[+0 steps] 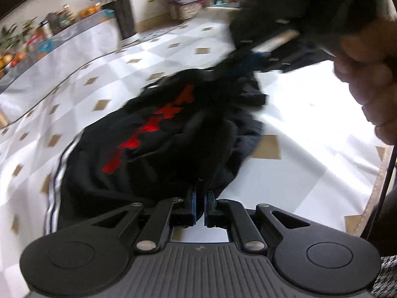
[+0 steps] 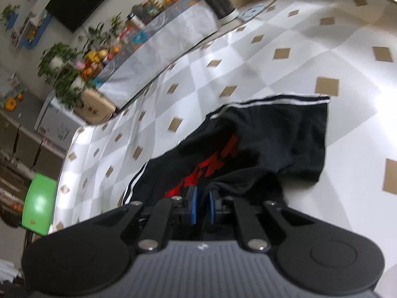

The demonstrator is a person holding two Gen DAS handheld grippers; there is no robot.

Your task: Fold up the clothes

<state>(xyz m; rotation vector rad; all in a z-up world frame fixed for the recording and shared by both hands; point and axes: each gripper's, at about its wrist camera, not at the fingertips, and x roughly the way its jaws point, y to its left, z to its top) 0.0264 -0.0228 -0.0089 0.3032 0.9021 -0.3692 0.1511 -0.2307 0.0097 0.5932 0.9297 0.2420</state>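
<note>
Black garment [image 1: 153, 134]: dark knit with red lettering [image 1: 148, 129] across the front and a white-striped side trim [image 1: 55, 173]; lies crumpled on white tablecloth [image 1: 310, 129] patterned with tan diamonds, occupying centre of both views.

Left gripper [image 1: 200, 198]: blue-padded jaws nearly together, pinching a fold of the fabric at 6 o'clock of the heap.

Right gripper [image 2: 201, 200]: jaws drawn close on a raised ridge of the same cloth, at 6 o'clock in the right wrist view; also seen, blurred, at 1 o'clock in the left wrist view, held by a hand [image 1: 367, 79], cloth stretched up toward it.

Striped hem [image 2: 273, 100]: spread flat toward 12 o'clock, right wrist view.

Cluttered sideboard [image 2: 153, 39]: beyond the table edge, 10 to 11 o'clock.
</note>
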